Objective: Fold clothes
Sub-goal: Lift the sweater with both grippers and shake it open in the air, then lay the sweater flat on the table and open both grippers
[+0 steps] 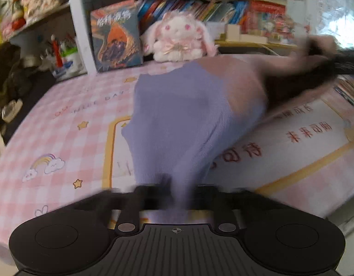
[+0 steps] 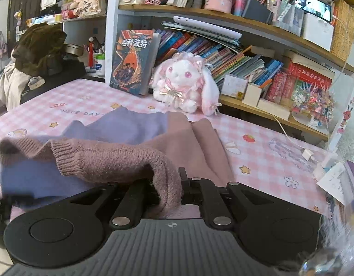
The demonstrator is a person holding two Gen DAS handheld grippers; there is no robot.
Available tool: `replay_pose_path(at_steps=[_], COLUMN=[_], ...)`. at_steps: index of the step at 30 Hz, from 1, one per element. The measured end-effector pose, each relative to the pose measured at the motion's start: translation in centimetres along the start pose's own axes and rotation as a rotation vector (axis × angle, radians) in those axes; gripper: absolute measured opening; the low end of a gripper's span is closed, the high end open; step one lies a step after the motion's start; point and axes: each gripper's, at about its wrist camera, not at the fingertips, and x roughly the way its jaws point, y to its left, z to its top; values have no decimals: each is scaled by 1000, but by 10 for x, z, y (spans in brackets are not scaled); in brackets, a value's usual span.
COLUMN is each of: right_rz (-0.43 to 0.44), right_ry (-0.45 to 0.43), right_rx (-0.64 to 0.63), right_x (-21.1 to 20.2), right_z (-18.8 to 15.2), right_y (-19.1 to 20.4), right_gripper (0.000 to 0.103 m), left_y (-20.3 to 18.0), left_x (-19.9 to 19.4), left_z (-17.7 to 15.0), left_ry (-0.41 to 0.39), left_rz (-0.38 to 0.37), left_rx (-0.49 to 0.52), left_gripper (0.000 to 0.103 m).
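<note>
Dark garment heap (image 2: 40, 48): far left in the right wrist view, a brown-green bundle piled beyond the desk's edge.
Left gripper (image 1: 177, 195): low in its own view, blurred; its jaws are closed on a bunch of the sweater's lavender cloth, which rises from between them.
Desk (image 2: 257, 158): covered with a pink checked mat printed with stars, a rainbow and the words "NICE DAY"; the left wrist view also shows a white panel with red characters on its right side.
Sweater (image 2: 131, 147): a knit in two colours, lavender and dusty pink, lying mid-desk and stretched between the two grippers; the lavender part is to the left, the pink part to the right and near.
Ribbed hem (image 2: 89, 158): the pink knitted edge runs from the left of the right wrist view down into the right gripper.
Book (image 2: 133, 62): stands upright at the far side of the desk, just left of the plush rabbit, cover facing the camera.
Plush rabbit (image 2: 184, 82): white and pink with a bow, sitting on the far edge of the desk against the shelf.
Right gripper (image 2: 174, 191): its jaws are clamped on the pink knit, which drapes over them.
Bookshelf (image 2: 246, 25): behind the desk, packed with books, boxes and pens.
Charger (image 2: 309, 155): white plug with a cable, on the right of the desk.
</note>
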Motion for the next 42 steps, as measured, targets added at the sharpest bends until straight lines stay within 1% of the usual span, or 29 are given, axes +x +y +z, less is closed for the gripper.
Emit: replay_pose_path(at_steps=[1,3,5,8,10,13,15,17,19,20,21,22,23,24,26,27,28,29,30,32,33,37,38,39,41,42], right_rz=[-5,-12,-8,-1,3,-12,-5,16,75,105,129,138,146,151,181,198,194,185,159,94,74,-6,-19,-36,-65,-82], right_ry=[-5,-24,-125,-275,-382,-610,-734,-833,-844,-827,-789,-727,-660,-571,-352,-237,-134,-37,32,128,155,193,197,208,235,251], right_rx=[-2,-9,-49,-109,-145,-168,-186,-200,-190,-185,-178,-173,-170,-171,-150,-114,-73,-38,-30,-28,-26,-50,-53,-52,-50,-55], right_x=[-4,-15,-47,-94,-126,-190,-226,-256,-267,-265,-258,-242,-225,-199,-134,-94,-55,-16,17,70,89,139,147,156,174,182], right_z=[1,4,20,44,60,91,106,119,128,130,133,135,136,135,129,124,117,109,101,90,89,93,93,94,93,92], right_y=[-5,-13,-16,-21,-25,-28,-31,-34,-40,-43,-46,-48,-49,-49,-52,-57,-61,-64,-64,-61,-61,-57,-56,-56,-61,-62], right_gripper=[7,7,7,6,6,6,6,7,7,7,7,7,7,7,7,7,7,7,7,7,7,8,9,9,15,22], left_y=[7,21,30,34,35,36,34,36,40,44,47,51,58,65,76,78,80,82,82,78,77,79,79,79,78,78], left_x=[-3,-24,-54,-117,-164,-220,-243,-255,-250,-240,-227,-211,-188,-161,-92,-52,-14,16,42,82,96,133,140,147,157,164], left_z=[6,25,48,87,108,132,145,154,163,166,169,172,175,176,177,175,173,167,163,162,166,185,189,192,192,192], left_ry=[-27,-136,-263,-506,-689,-907,-988,-1023,-1009,-975,-922,-861,-778,-687,-478,-366,-259,-182,-122,-48,-34,-2,5,13,36,53], left_rz=[6,28,42,54,46,41,45,38,29,27,25,24,27,36,46,39,24,12,7,13,18,19,23,25,20,14], left_rx=[-38,-90,-124,-157,-168,-116,-73,-53,-49,-48,-49,-47,-37,-17,27,39,40,36,37,49,48,62,73,84,100,107], left_gripper=[7,7,7,6,6,7,7,7,7,7,7,7,7,7,7,8,8,8,9,9,8,9,13,13,13,15])
